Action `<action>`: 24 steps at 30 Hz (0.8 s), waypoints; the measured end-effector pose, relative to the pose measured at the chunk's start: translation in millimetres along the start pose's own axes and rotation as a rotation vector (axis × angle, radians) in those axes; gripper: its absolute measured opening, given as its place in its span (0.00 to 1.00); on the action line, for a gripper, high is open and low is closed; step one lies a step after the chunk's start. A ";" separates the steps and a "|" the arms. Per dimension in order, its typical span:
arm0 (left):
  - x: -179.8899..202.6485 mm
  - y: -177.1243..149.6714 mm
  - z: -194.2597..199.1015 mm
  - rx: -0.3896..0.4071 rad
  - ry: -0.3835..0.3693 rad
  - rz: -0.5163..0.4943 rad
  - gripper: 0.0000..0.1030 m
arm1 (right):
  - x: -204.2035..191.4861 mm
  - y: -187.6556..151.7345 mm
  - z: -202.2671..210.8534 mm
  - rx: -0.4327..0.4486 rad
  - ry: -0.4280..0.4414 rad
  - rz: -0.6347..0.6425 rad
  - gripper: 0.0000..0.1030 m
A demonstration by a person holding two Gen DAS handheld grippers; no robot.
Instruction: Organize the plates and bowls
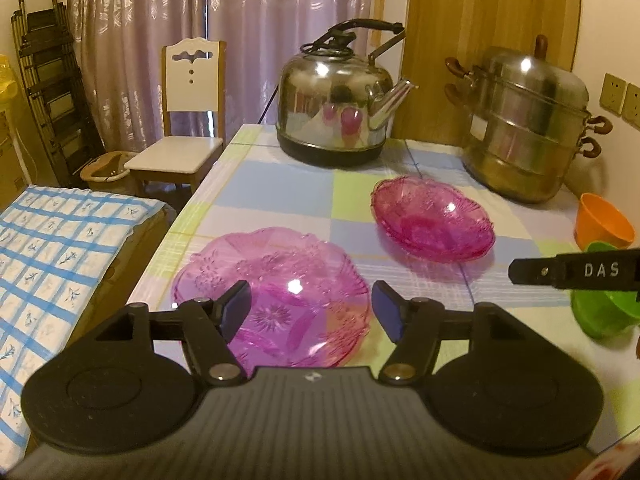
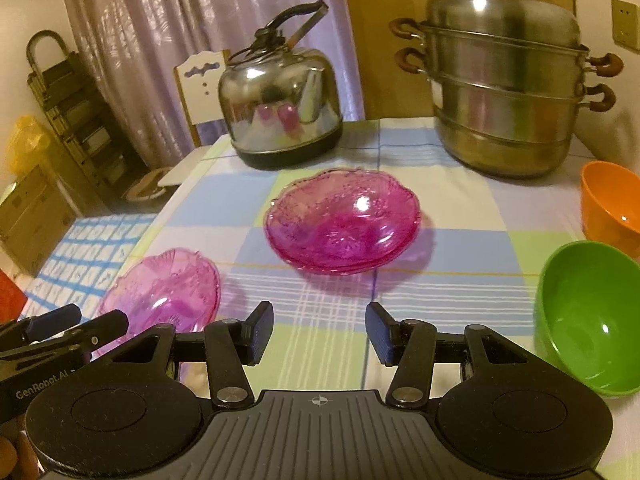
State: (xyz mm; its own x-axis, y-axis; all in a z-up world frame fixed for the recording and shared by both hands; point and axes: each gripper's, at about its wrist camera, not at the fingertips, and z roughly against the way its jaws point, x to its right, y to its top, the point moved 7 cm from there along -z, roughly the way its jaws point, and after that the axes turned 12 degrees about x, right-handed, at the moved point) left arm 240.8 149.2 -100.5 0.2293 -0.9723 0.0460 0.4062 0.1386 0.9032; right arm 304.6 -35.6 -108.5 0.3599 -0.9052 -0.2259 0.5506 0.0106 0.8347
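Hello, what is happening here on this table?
A person holds two grippers over a checked tablecloth, sorting dishes. Neither holds anything. The left gripper, jaws open, hovers over a single pink plate. The right gripper, also open, faces a stack of pink plates. A green bowl and an orange bowl wait at right.

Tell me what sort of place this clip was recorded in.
Probably a lived-in home, a small dining or multi-use room: a table with a checked cloth holds a steel kettle and a stacked steamer pot, with a dining chair and curtains behind.
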 end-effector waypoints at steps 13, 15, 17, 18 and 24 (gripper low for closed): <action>-31.3 2.2 -5.4 -0.063 0.046 -0.033 0.62 | -32.1 -5.4 -14.5 -0.029 0.046 0.014 0.50; -35.8 0.3 -5.5 -0.074 0.054 -0.035 0.62 | -39.6 -7.9 -16.6 -0.037 0.061 0.023 0.50; -39.9 -1.9 -5.4 -0.082 0.054 -0.032 0.62 | -47.0 -10.9 -18.3 -0.045 0.076 0.040 0.50; -41.7 -3.3 -5.4 -0.086 0.056 -0.030 0.62 | -50.4 -12.5 -18.9 -0.048 0.082 0.047 0.50; -51.5 -8.2 -7.4 -0.101 0.067 -0.028 0.62 | -61.0 -21.0 -24.0 -0.072 0.095 0.072 0.50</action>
State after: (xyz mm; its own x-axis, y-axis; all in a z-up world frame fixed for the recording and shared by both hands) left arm 232.2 199.6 -113.4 0.2739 -0.9617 -0.0100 0.4994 0.1334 0.8561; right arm 289.2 29.7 -124.3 0.4684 -0.8568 -0.2158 0.5719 0.1078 0.8132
